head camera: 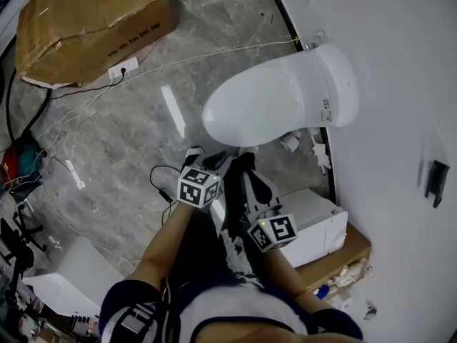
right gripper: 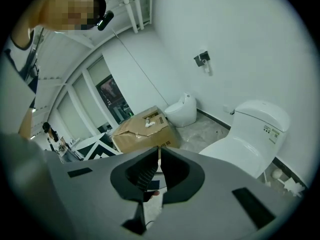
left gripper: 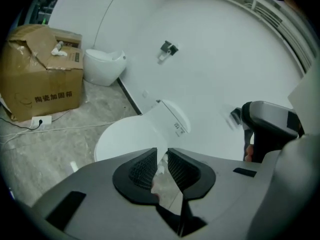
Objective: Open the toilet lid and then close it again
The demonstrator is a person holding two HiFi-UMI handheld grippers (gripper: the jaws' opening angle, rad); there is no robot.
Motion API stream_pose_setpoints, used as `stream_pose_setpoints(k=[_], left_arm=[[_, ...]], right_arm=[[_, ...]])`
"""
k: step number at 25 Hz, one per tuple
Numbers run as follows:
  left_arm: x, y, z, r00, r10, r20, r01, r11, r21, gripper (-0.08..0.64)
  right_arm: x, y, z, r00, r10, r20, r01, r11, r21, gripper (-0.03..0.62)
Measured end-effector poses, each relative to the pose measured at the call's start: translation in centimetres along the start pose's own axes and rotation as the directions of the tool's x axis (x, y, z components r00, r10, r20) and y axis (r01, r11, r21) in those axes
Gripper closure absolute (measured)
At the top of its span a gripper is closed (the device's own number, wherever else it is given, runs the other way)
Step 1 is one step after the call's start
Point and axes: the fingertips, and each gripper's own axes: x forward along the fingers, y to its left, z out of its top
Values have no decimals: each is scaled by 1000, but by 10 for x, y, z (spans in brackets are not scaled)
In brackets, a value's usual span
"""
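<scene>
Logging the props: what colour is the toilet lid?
The toilet lid is plain white, clearest in the head view.

Grey marble floor (head camera: 128, 141), white toilet (head camera: 278, 98), torn cardboard box (head camera: 93, 20), power strip (head camera: 123, 68) w/ white cables (head camera: 214, 54)

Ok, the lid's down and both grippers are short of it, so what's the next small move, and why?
Probably ease the left gripper forward to the front edge of the lid: it lies shut, untouched, and this gripper's jaws stand slightly apart and empty, while the right gripper is shut.
</scene>
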Motion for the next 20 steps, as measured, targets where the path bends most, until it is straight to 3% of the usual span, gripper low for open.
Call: stream_pose_setpoints(k=[12, 20], left_arm=[[69, 83, -64, 986, 109, -127, -123, 986, -113, 459], [104, 132, -90, 971, 131, -199, -170, 966, -192, 436]], right_arm=[[40, -66, -57, 997, -50, -63, 54, 996, 65, 581], [64, -89, -84, 994, -57, -93, 64, 995, 74, 581]])
